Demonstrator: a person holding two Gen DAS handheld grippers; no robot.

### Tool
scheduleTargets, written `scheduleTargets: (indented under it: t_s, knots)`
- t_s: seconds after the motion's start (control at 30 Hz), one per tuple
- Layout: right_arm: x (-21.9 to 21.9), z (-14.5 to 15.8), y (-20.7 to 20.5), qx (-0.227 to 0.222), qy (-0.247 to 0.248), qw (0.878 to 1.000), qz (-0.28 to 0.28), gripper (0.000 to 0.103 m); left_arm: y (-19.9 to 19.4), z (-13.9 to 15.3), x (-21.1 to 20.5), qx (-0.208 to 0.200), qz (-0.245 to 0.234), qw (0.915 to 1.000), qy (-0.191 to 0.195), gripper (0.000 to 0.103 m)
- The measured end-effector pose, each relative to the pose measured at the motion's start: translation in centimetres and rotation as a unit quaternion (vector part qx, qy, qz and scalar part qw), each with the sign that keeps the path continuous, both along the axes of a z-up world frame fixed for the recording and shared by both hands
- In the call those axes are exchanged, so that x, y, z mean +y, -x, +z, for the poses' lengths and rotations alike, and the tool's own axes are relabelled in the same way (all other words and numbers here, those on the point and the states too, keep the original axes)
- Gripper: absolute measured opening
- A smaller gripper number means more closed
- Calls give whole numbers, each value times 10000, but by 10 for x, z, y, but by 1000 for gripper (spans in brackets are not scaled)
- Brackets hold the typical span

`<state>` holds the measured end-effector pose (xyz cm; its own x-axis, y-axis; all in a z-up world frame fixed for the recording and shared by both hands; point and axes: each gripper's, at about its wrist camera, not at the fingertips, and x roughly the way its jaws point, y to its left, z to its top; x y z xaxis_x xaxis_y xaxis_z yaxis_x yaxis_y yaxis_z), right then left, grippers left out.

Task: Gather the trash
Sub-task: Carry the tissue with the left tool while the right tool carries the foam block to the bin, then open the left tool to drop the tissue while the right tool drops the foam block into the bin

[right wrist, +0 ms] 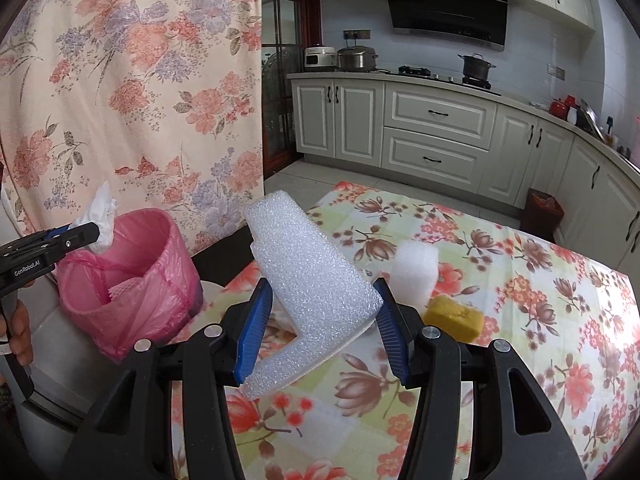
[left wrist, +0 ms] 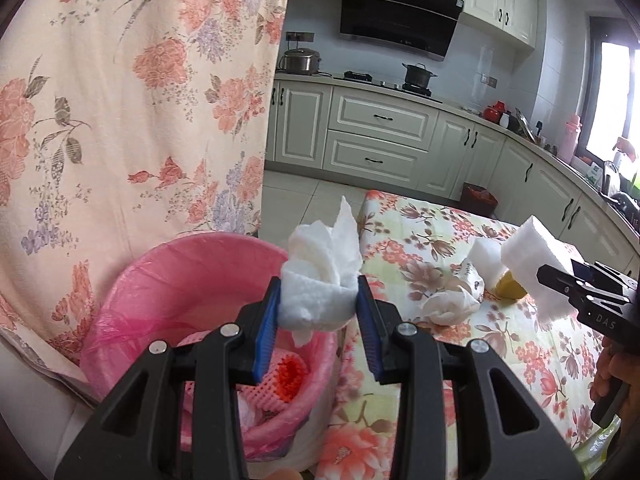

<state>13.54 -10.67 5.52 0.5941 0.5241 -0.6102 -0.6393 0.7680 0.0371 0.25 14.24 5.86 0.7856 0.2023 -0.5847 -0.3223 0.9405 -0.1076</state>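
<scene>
My left gripper is shut on a crumpled white tissue and holds it at the right rim of the pink-lined trash bin. In the right wrist view the left gripper and its tissue hang over the bin. My right gripper is shut on a white foam piece above the floral table. The right gripper and its foam piece also show in the left wrist view at the far right.
On the table lie a crumpled tissue, a white foam block and a yellow sponge. The bin holds pink netting. A floral curtain hangs behind the bin. Kitchen cabinets stand beyond.
</scene>
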Motion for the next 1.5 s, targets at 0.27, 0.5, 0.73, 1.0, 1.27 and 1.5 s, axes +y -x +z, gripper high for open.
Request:
scheduleTargets:
  t_s: [0.27, 0.5, 0.73, 1.0, 1.27, 1.5]
  knots:
    - [56, 10, 14, -10, -48, 9992, 390, 50, 17, -1, 34, -15, 269, 9996, -76, 36]
    - [111, 12, 28, 5, -76, 9971, 753, 50, 26, -1, 56, -28, 405, 9991, -105, 36]
    - [163, 2, 41, 142, 10, 9934, 1140, 50, 34, -1, 72, -4, 511, 9986, -161, 36]
    - [206, 1, 41, 173, 89, 9910, 1324, 50, 30, 2, 87, -3, 586, 9981, -204, 36]
    - [233, -2, 35, 244, 151, 9904, 1354, 51, 19, 5, 102, 19, 664, 9975, -227, 36]
    - [244, -3, 26, 220, 174, 9910, 1309, 62, 8, 3, 113, 67, 703, 9974, -166, 41]
